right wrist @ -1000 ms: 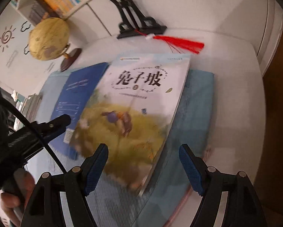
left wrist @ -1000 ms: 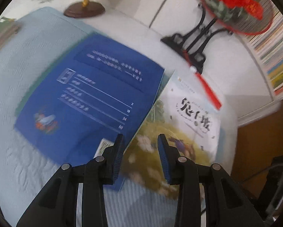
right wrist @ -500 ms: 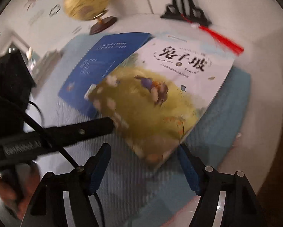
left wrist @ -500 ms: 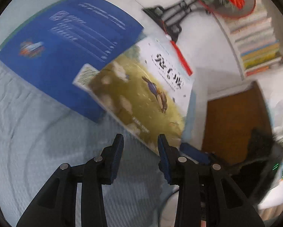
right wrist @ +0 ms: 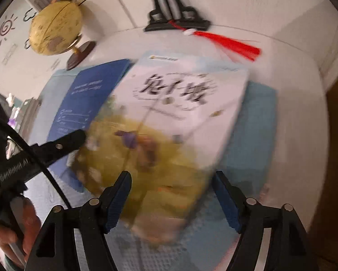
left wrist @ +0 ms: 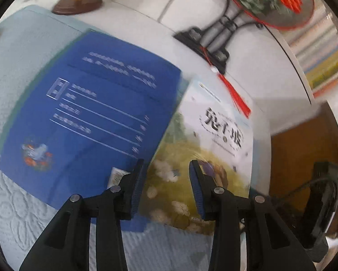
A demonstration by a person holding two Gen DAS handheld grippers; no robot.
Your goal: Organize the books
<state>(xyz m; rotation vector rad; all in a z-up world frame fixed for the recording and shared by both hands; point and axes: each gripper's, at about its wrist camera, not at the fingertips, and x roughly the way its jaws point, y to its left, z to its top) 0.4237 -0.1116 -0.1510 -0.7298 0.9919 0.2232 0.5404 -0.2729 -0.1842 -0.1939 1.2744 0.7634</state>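
Seen on a pale blue quilted mat [left wrist: 28, 214] covering a white desk [right wrist: 293, 94]: a blue book [left wrist: 89, 122] lying back cover up, its white print too blurred to read, and overlapping its right edge a picture book [left wrist: 202, 158] titled "兔子坡". Poised over that overlap, tilted steeply down, the left gripper [left wrist: 166, 187], jaws narrowly parted and empty; over the picture book's near edge, the right gripper [right wrist: 171, 201], jaws just widened, nothing pinched. Behind: a globe [right wrist: 55, 27] and a red-tasselled fan stand [left wrist: 216, 43].
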